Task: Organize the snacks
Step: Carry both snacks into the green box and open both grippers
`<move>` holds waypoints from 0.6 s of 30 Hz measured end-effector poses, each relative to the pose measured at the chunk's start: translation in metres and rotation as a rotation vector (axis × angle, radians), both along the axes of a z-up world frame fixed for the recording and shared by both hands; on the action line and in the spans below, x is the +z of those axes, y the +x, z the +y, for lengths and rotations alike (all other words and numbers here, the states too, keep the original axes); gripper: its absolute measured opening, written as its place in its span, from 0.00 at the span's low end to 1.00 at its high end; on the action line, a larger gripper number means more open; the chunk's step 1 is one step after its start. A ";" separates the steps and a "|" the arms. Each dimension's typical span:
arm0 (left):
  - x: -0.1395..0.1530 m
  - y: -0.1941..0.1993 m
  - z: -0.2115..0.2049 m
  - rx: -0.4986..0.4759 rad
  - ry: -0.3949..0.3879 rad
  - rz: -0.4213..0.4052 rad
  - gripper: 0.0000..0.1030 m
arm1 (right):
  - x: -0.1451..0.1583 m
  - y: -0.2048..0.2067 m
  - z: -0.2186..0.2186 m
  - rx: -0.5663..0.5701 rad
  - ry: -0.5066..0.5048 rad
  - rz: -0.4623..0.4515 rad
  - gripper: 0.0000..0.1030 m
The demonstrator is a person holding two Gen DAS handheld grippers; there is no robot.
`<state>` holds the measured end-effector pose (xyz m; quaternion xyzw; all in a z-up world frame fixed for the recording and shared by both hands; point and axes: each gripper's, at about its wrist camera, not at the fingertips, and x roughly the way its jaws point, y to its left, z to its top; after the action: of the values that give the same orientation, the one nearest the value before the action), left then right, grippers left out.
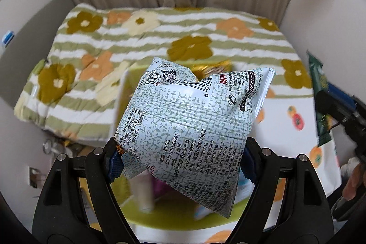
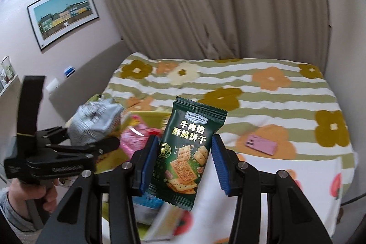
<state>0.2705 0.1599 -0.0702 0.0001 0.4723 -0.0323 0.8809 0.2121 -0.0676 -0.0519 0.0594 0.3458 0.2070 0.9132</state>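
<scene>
My left gripper [image 1: 180, 162] is shut on a puffy white-and-grey snack bag [image 1: 189, 127] with printed text and a barcode, held in the air above a yellow-green tray [image 1: 173, 218]. The bag also shows in the right wrist view [image 2: 93, 122], with the left gripper [image 2: 100, 143] at the left. My right gripper [image 2: 185, 161] is shut on a dark green cracker packet [image 2: 185, 152], held upright between the blue pads [image 2: 219, 166]. The packet's edge shows at the right of the left wrist view [image 1: 320, 102].
Pink snack packets [image 2: 135, 138] and other blurred packets lie in the tray below. A bed with a flowered striped quilt [image 1: 160, 38] is behind, with a pink phone [image 2: 260, 143] on it. A white fruit-print cloth [image 2: 308, 180] covers the table. Curtains [image 2: 205, 4] hang at the back.
</scene>
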 end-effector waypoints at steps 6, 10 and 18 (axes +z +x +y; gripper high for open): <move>-0.034 -0.002 0.038 -0.059 -0.037 0.059 0.99 | -0.011 -0.005 0.050 -0.005 0.018 0.029 0.42; -0.045 -0.011 0.049 -0.108 -0.063 0.076 0.99 | -0.019 -0.010 0.062 -0.040 0.013 0.053 0.42; -0.027 -0.036 0.072 -0.143 -0.137 0.020 0.99 | -0.016 -0.014 0.071 -0.081 -0.033 0.057 0.42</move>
<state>0.2343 0.2317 -0.0969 -0.0268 0.4766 -0.1274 0.8694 0.1985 0.0033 -0.0675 0.0643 0.3724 0.1625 0.9115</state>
